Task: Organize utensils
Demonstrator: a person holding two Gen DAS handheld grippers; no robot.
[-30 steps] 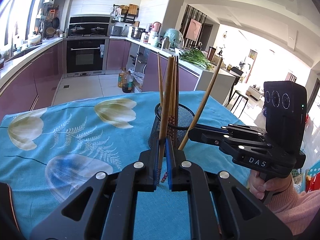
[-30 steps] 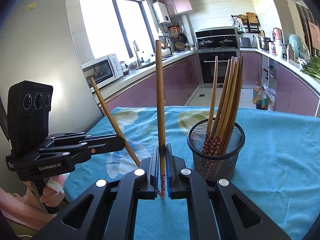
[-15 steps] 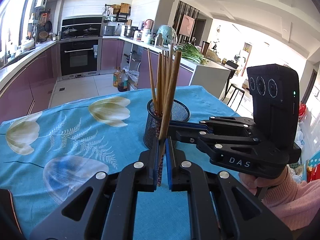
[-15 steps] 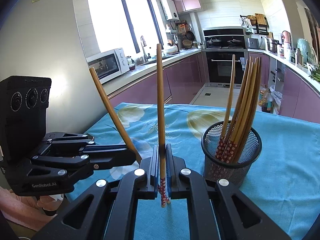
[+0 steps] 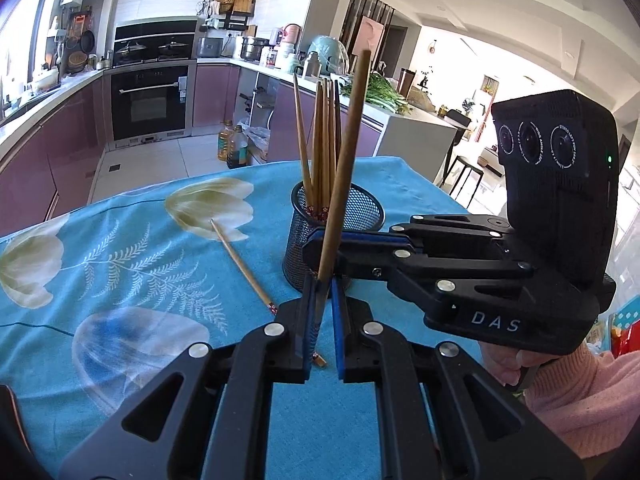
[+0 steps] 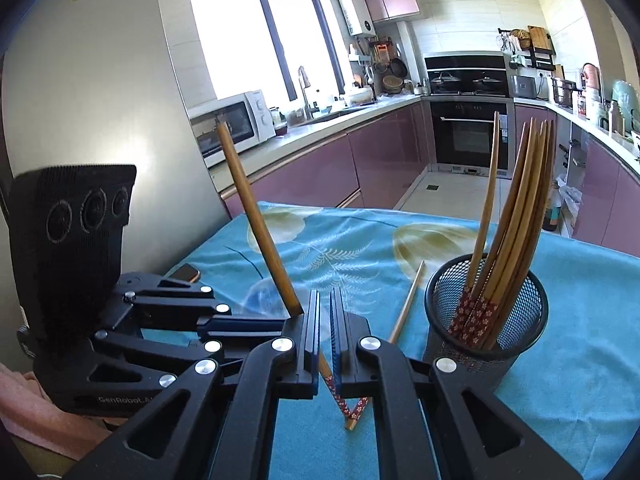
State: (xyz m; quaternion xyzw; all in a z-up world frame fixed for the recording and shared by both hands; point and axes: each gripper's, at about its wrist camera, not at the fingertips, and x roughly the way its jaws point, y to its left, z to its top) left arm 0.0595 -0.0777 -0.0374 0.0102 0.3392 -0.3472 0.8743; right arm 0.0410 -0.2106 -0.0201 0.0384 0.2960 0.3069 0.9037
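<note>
Left gripper (image 5: 321,292) clamped on slanted brown wooden chopstick (image 5: 340,184) | right gripper (image 6: 325,300) closed, seemingly empty | second wooden chopstick (image 5: 240,264) flat beside black mesh cup (image 5: 294,240) | risk: we fear the crowding right gripper nudges the held stick askew — it misses the cup.

Each camera sits low and close behind its own fingers; both see the mesh cup (image 5: 334,236) (image 6: 486,320) mid-table.

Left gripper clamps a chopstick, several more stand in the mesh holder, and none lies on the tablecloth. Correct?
Not quite: one loose chopstick lies on the tablecloth beside the mesh holder, as the left wrist view shows. The rest holds.
</note>
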